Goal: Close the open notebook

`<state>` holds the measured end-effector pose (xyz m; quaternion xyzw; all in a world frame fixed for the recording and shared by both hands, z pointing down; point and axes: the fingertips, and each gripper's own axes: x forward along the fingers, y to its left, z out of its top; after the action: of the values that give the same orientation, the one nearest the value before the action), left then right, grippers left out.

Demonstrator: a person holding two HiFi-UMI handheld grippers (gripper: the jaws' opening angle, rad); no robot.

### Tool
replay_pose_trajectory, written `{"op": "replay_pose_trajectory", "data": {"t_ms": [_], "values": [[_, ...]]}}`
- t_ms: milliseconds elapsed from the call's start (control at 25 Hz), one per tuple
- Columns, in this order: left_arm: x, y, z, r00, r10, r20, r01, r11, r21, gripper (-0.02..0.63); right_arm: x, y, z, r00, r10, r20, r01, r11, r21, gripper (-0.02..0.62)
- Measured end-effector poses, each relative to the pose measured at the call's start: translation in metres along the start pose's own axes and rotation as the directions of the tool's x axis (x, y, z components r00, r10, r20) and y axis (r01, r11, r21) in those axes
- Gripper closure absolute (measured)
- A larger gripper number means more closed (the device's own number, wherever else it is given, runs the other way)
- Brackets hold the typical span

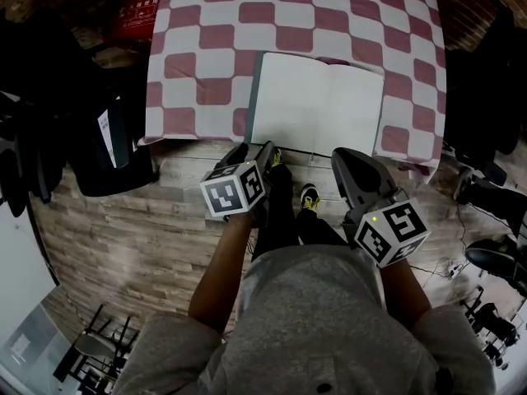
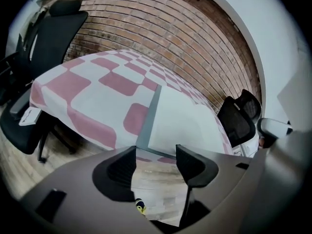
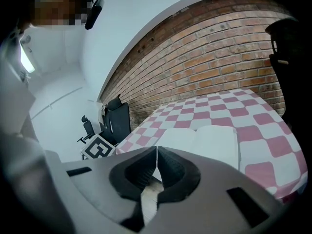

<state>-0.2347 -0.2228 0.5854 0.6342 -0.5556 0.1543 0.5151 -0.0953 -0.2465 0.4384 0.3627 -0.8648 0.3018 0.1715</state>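
Notebook (image 1: 317, 105) lies open, blank pages up, on the checked tablecloth (image 1: 206, 31) at the table's near edge, right in front of me. My left gripper (image 2: 155, 152) is spread wide w/ nothing between, just short of the notebook's near left corner, prob. not touching. My right gripper (image 3: 156, 152) is closed, empty.

A tablecloth (image 1: 206, 39) checked in dusty pink and white is seen. White, unprinted pages are shown by the open notebook (image 1: 317, 105), and a grey-green cover (image 1: 254, 97) is edged along its left side. The left gripper (image 1: 257, 151) and right gripper (image 1: 342, 156) are coloured grey, with black-and-white square patterns on their marker cubes (image 1: 235, 192). The floor (image 1: 123, 237) is patterned in grey-brown wood planks, and the brick wall (image 2: 161, 28) is coloured red-brown.
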Motion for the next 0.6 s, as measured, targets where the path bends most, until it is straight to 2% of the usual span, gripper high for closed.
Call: {"op": "replay_pose_trajectory", "data": {"t_ms": [160, 280, 440, 600], "values": [[0.0015, -0.0020, 0.0010, 0.999, -0.045, -0.019, 0.043, 0.996, -0.072, 0.378, 0.0011, -0.0007, 0.0012, 1.000, -0.001, 0.003, 0.001, 1.000, -0.001, 0.569], [-0.0015, -0.0033, 0.0015, 0.998, -0.054, -0.013, 0.052, 0.992, -0.118, 0.447, -0.0002, -0.0020, 0.0000, 1.000, -0.012, 0.003, 0.012, 1.000, 0.005, 0.569], [-0.0067, -0.0022, 0.0044, 0.999, -0.038, 0.024, 0.041, 0.991, -0.125, 0.517, -0.0009, -0.0022, 0.0007, 1.000, -0.015, 0.009, 0.015, 1.000, 0.012, 0.569], [-0.0061, -0.0017, 0.0042, 0.998, -0.052, 0.037, 0.056, 0.992, -0.109, 0.535, -0.0006, -0.0025, -0.0001, 1.000, -0.016, 0.011, 0.015, 1.000, 0.013, 0.569]]}}
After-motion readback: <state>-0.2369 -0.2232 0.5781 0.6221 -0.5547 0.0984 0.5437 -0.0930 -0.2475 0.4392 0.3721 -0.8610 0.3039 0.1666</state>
